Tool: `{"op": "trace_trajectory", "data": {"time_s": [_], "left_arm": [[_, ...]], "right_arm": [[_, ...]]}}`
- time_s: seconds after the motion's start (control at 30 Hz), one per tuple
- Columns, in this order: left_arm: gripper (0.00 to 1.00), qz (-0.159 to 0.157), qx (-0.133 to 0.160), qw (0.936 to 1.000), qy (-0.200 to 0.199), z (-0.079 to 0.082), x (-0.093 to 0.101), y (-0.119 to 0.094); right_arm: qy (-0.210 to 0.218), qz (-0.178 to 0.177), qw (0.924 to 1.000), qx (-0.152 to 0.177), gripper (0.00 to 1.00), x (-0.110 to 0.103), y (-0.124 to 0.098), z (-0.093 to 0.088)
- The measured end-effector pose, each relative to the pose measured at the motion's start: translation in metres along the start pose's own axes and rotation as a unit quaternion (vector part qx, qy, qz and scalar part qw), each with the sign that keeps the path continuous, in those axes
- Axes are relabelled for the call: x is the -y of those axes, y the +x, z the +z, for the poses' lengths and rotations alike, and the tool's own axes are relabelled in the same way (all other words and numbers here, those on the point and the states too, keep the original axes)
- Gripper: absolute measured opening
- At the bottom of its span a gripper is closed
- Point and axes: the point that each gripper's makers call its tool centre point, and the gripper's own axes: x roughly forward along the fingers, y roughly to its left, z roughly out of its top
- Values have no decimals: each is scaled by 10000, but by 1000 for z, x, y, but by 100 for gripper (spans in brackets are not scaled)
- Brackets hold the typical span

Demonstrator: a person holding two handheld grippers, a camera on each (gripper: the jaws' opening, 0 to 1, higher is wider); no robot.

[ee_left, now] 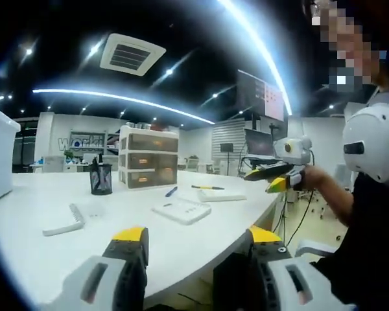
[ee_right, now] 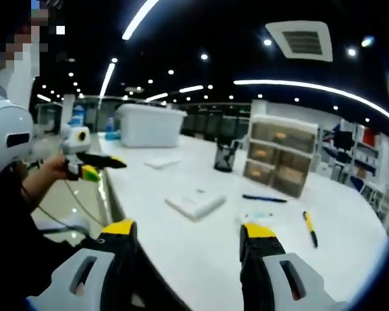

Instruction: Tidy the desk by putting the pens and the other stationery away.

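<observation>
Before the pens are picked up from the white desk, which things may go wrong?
1. The yellow pen lies near the desk edge; a push might send it off.
2. The blue pen lies flat, so open jaws may slide over it.
3. The mesh pen cup looks light; dropping pens in could tip it.

A large white desk (ee_left: pixel 32 194) with a curved front edge runs through an open office room. The ceiling is dark (nearly black), set with small round spotlights, long curved light strips (ee_left: pixel 123 98) and a square air vent (ee_left: pixel 131 54). Beyond the desk's far edge stands a white wall (ee_left: pixel 58 133) with partly legible lettering and shelves (ee_right: pixel 356 139) holding mixed items. A dark screen (ee_left: pixel 262 96) hangs high near the far right corner, with a monitor (ee_left: pixel 258 142) below it. Pale glossy floor (ee_right: pixel 78 204) shows past the desk's near edge.
</observation>
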Motion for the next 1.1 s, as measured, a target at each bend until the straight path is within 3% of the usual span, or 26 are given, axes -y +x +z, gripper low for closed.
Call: {"op": "trace_trajectory", "data": {"time_s": [0.33,1.1], "left_arm": [[60,24,-14,10000,31,2,-1,-3],[60,15,-366,9992,160,-8,0,-6]], "right_arm": [[-926,108,9941,-564,60,26,8,13],[-1839,536,9660,-1734,54,72,39,22]]}}
